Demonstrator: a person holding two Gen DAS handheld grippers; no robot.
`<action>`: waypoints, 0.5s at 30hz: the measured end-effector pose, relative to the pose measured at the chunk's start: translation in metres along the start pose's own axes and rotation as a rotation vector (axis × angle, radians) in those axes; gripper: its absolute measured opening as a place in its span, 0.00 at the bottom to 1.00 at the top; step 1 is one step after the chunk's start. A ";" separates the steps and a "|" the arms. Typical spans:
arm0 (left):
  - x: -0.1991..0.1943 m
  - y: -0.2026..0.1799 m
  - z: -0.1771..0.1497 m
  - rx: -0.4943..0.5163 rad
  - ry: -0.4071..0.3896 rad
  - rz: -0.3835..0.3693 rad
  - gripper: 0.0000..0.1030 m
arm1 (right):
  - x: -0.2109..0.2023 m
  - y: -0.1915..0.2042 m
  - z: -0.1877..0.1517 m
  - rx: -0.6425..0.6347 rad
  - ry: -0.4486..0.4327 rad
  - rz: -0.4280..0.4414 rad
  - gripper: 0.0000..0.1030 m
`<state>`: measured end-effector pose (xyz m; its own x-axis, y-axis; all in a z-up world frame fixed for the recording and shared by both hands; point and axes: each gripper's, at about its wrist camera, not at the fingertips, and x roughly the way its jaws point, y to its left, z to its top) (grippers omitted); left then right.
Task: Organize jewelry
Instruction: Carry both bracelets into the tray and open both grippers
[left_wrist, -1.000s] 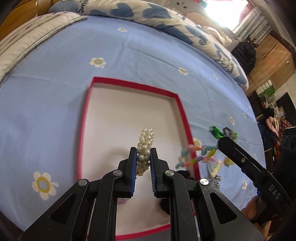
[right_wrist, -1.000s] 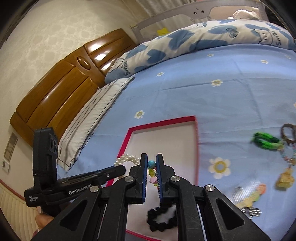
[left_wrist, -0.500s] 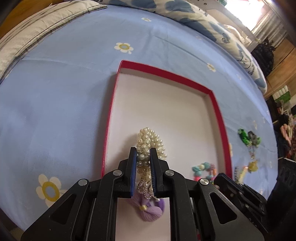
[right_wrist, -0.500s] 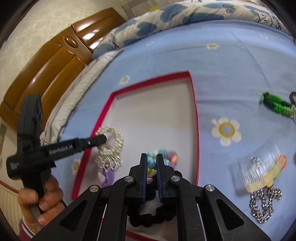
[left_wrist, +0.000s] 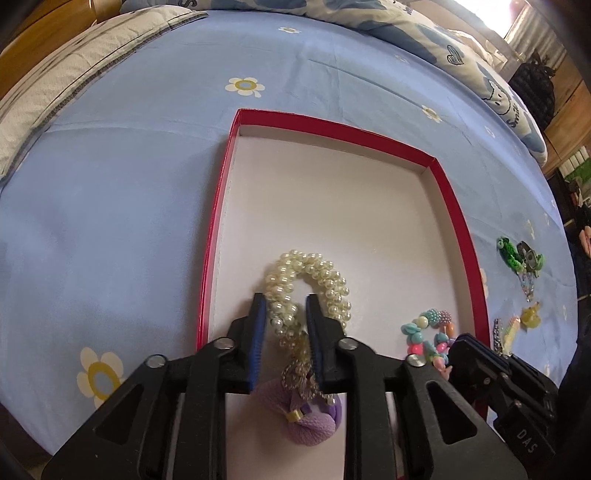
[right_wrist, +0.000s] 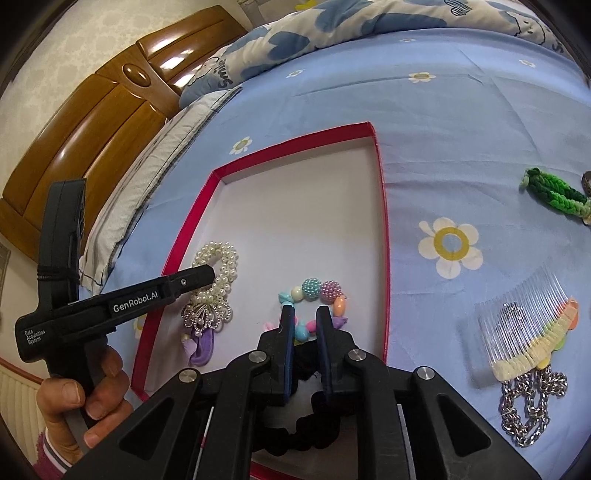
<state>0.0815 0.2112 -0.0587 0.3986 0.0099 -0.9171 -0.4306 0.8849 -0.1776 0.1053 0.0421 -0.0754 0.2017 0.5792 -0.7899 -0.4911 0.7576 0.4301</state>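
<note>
Blue floral bed holds red tray; left gripper parted around pearl bracelet, right gripper parted around colorful bead bracelet.

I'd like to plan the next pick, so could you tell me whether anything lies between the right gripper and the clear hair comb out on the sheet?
Only the tray's red right wall does. The right gripper hangs open over the colourful bead bracelet inside the tray; the clear hair comb lies beyond that low wall on bare blue sheet.
</note>
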 end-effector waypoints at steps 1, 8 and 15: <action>-0.001 -0.001 0.000 0.001 -0.002 -0.001 0.33 | -0.002 -0.001 0.000 0.004 -0.003 0.001 0.15; -0.020 -0.010 -0.003 0.023 -0.031 -0.004 0.43 | -0.024 -0.004 -0.001 0.027 -0.042 0.014 0.25; -0.037 -0.030 -0.003 0.068 -0.057 -0.027 0.43 | -0.069 -0.028 -0.009 0.074 -0.124 0.005 0.34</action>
<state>0.0766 0.1832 -0.0202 0.4554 0.0099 -0.8902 -0.3637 0.9148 -0.1759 0.0974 -0.0221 -0.0372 0.3048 0.6119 -0.7299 -0.4292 0.7724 0.4682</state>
